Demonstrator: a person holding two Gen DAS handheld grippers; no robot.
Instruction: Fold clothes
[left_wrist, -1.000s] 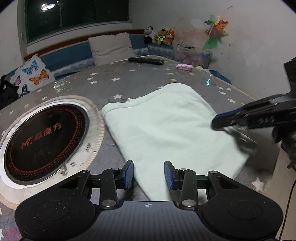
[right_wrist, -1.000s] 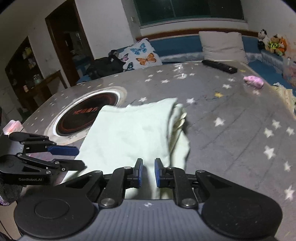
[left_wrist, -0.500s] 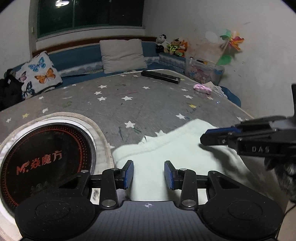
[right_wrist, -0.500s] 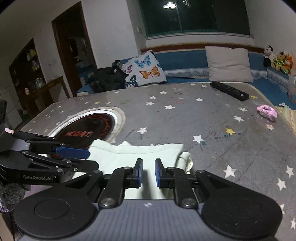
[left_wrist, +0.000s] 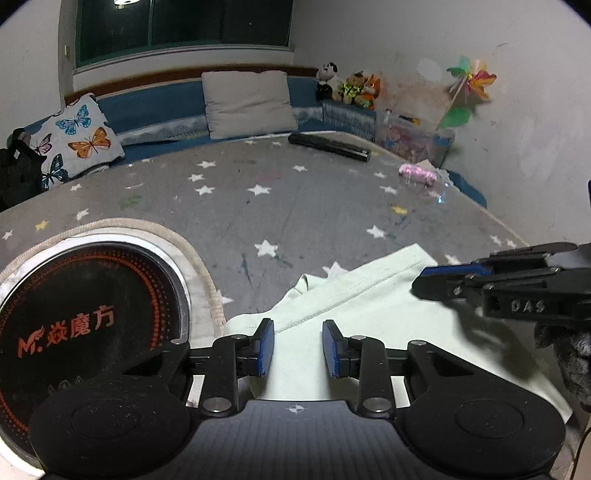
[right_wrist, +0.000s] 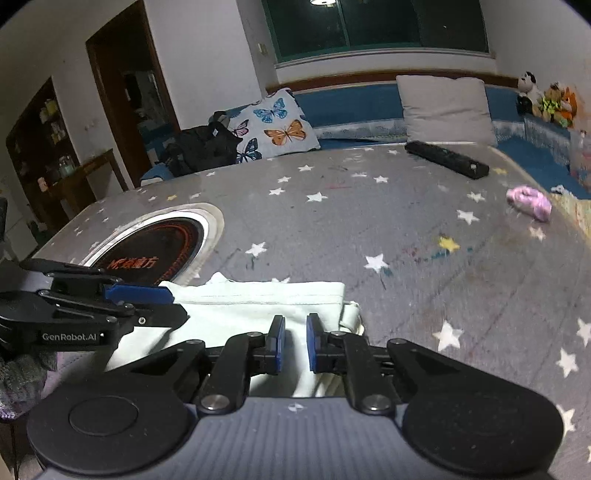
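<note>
Left gripper (left_wrist: 297, 347): jaws closing, pale green garment (left_wrist: 373, 314) beneath, not pinched. Right gripper (right_wrist: 295, 341): nearly closed, nothing clamped, above the same garment's right edge. Garment folded flat on star-print worktop (left_wrist: 295, 206), beside round cooktop (left_wrist: 74, 325).

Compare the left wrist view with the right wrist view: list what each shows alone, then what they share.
Only the left wrist view shows the pinwheel on the wall and the clear toy box. Only the right wrist view shows the dark doorway and the wooden shelves. Both show the pale green garment, the round cooktop, the butterfly pillow, the remote, and both grippers, the left gripper closing, cloth between its jaws.
</note>
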